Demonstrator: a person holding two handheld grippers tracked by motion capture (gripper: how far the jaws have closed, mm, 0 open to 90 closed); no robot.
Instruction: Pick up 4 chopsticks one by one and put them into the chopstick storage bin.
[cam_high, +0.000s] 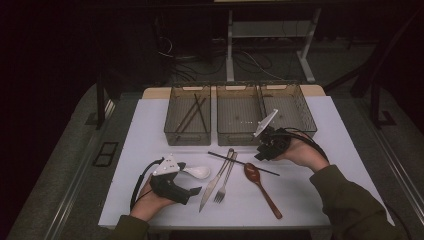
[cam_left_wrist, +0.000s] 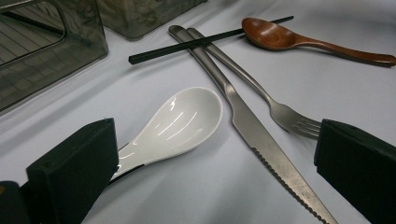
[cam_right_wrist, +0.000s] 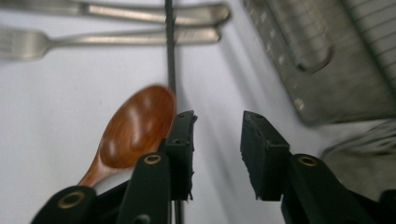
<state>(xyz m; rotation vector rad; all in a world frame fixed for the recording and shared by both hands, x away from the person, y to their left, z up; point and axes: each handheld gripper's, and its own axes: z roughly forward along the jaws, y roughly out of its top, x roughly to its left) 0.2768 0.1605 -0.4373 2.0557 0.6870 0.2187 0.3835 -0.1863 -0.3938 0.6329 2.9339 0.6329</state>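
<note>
Right gripper (cam_high: 264, 152) is lowered over the far end of the black chopstick (cam_high: 243, 163), just beside the bowl of the wooden spoon (cam_high: 251, 172). In the right gripper view its jaws stand at a narrow gap with nothing pressed between them; the chopstick (cam_right_wrist: 170, 60) runs under the left-hand jaw rather than through the gap, and no grip is made.

The chopstick lies on the white table (cam_high: 145, 150), crossing the handles of the knife (cam_high: 214, 182) and fork (cam_high: 224, 180) and the tip of the spoon's bowl.

Left gripper (cam_high: 192, 191) rests near the table's front edge, jaws wide apart. The white spoon (cam_left_wrist: 182, 122) lies with its handle against the left-hand jaw, not clamped.

Three mesh bins (cam_high: 235, 135) stand at the rear; the leftmost holds dark sticks (cam_high: 192, 114).

No legible writing, brand or label on any item.
</note>
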